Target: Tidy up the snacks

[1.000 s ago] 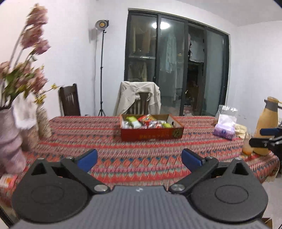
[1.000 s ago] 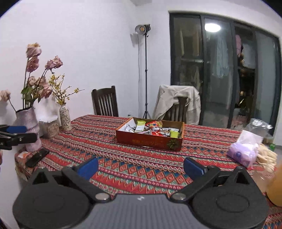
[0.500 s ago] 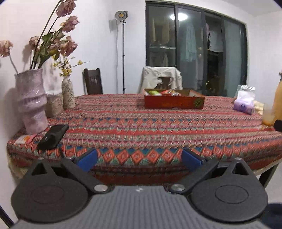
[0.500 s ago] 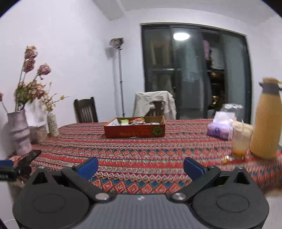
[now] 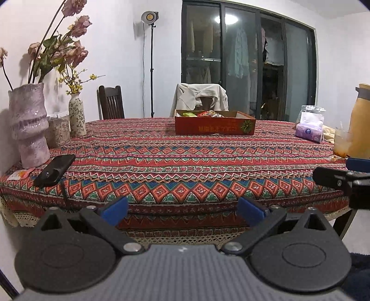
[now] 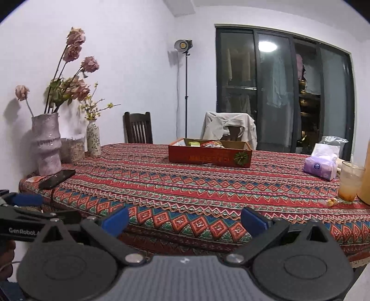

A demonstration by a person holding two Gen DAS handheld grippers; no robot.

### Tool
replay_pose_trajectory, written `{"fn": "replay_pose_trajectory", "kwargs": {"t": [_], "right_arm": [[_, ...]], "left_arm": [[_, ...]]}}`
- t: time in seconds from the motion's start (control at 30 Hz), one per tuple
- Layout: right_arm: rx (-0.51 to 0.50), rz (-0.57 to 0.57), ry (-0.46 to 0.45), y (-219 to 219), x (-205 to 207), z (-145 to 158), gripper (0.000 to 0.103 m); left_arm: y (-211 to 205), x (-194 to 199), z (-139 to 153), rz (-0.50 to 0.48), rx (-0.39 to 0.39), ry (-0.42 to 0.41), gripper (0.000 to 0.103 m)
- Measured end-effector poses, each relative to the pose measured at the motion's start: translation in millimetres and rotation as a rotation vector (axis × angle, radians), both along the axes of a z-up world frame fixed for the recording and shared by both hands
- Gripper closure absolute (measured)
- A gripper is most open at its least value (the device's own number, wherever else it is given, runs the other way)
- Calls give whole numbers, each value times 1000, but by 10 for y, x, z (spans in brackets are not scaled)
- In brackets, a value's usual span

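Several snacks (image 5: 203, 113) lie in red box (image 5: 215, 126), twelve o'clock on table (image 5: 185, 166); none seen loose. Left gripper (image 5: 182, 209) and right gripper (image 6: 185, 218): jaws spread, empty; fits sorting finished or pending.

A big vase (image 5: 29, 125) with pink flowers (image 5: 76, 22) is standing at the table's left edge, a black phone (image 5: 55, 170) lying just beside it. A jacket (image 5: 200, 97) is hanging on a far chair. A lamp (image 5: 149, 17) is glowing.

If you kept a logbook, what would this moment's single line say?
left gripper: open, empty | right gripper: open, empty | snack box: far side of table, untouched | both short of table edge
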State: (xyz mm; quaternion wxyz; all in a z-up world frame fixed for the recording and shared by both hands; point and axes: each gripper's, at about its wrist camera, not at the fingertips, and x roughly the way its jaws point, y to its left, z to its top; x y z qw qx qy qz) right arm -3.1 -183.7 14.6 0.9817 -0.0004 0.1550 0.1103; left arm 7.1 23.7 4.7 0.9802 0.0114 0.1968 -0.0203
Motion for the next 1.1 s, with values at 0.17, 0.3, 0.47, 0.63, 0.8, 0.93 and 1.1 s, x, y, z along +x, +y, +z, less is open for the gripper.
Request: {"fn": "replay_pose_trajectory", "kwargs": {"t": [0.17, 0.3, 0.47, 0.63, 0.8, 0.93, 1.1], "right_arm": [[31, -10, 13, -61, 43, 12, 0], [31, -3, 16, -59, 50, 5, 0], [42, 3, 26, -74, 62, -6, 0], [68, -5, 39, -108, 71, -14, 0], [70, -2, 42, -102, 66, -26, 0], [69, 1, 42, -85, 64, -29, 0], [71, -4, 43, -101, 62, -31, 0]], "left_arm": [[20, 9, 12, 6, -5, -4, 0], [33, 10, 16, 10, -7, -6, 0], [32, 30, -4, 5, -9, 9, 0], [31, 18, 3, 6, -4, -2, 0], [25, 22, -4, 5, -2, 2, 0], [24, 14, 1, 4, 2, -3, 0], [21, 7, 1, 6, 7, -9, 0]]}}
